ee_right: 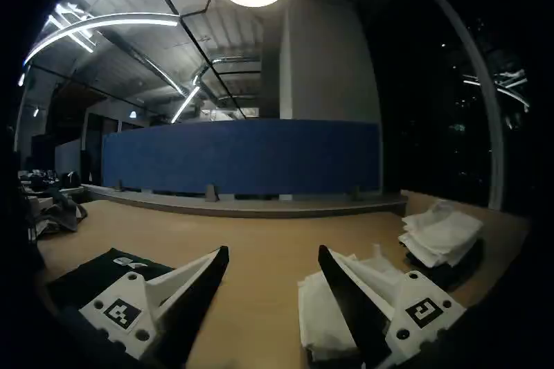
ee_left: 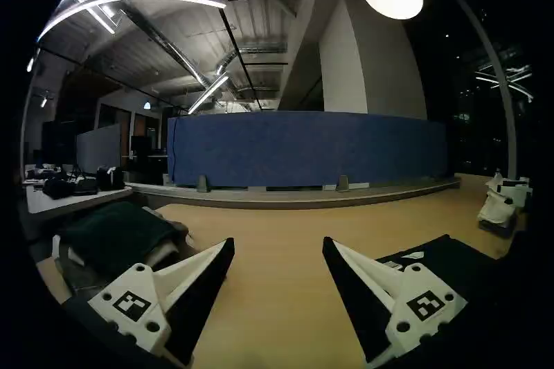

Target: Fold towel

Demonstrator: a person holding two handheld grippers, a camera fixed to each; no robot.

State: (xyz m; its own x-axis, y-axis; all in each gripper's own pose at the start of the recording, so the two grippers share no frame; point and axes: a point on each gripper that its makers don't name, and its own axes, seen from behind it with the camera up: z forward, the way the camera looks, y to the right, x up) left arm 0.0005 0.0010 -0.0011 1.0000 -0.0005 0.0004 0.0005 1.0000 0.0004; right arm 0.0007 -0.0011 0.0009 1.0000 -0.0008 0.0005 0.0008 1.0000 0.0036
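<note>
A black towel (ee_left: 450, 255) lies flat on the wooden table (ee_left: 291, 230), low on the right of the left gripper view, partly behind that gripper's right finger. In the right gripper view the same black towel (ee_right: 97, 272) sits low on the left with a small white tag on it. My left gripper (ee_left: 277, 248) is open above bare wood with nothing between its fingers. My right gripper (ee_right: 271, 251) is also open and empty, hovering over the table (ee_right: 263, 244) between the black towel and a white folded towel (ee_right: 325, 307).
A dark green folded towel (ee_left: 118, 230) rests on a pile at the left. White folded towels (ee_right: 440, 234) are stacked at the right edge, also seen as a white pile (ee_left: 502, 203). A blue divider panel (ee_left: 305, 147) closes off the table's far side.
</note>
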